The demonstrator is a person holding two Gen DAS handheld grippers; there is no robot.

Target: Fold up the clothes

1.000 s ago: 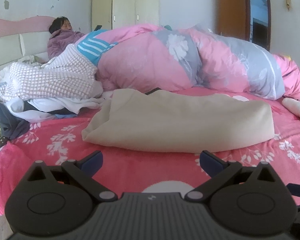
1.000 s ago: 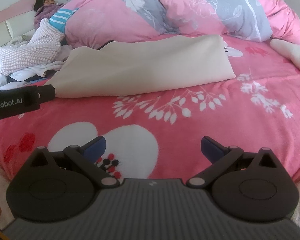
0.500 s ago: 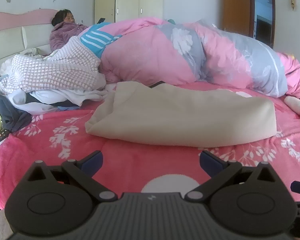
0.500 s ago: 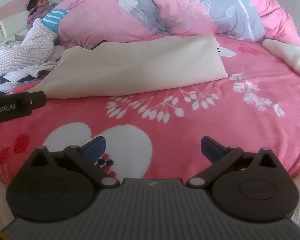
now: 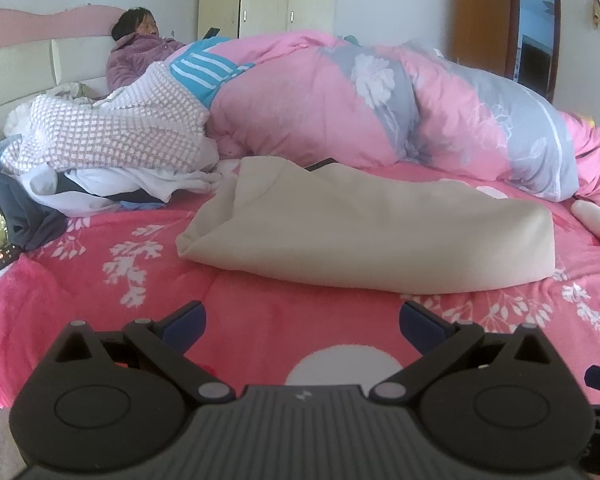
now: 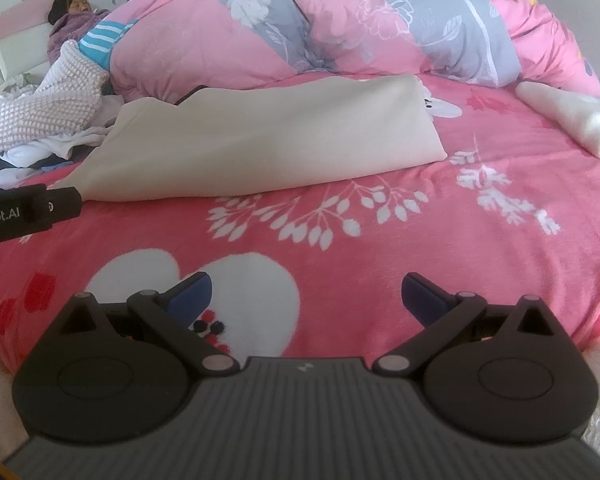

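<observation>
We take the cream garment (image 5: 364, 236) as our landmark: it lies in a long, loosely doubled bundle across the pink floral bedspread (image 6: 380, 248), well clear of both tools. Our left gripper (image 5: 302, 318) hangs short of its near edge with the jaws spread wide and nothing between them. Our right gripper (image 6: 306, 292) is likewise wide and empty, nearer the foot of the bed than the garment. We judge both are held back and open like this to line up on the cloth before any pinch, so no fold looks begun by either tool.

Behind the garment a rolled pink-and-grey duvet (image 5: 380, 100) bounds the working space. To the garment's left sits a heap of other clothes (image 5: 112, 148), topped by a white knobbly knit, probably waiting their turn. A person (image 5: 140, 52) reclines beyond that heap against the headboard. Right of the garment, 1 fluffy white piece (image 6: 568, 120) lies apart.
</observation>
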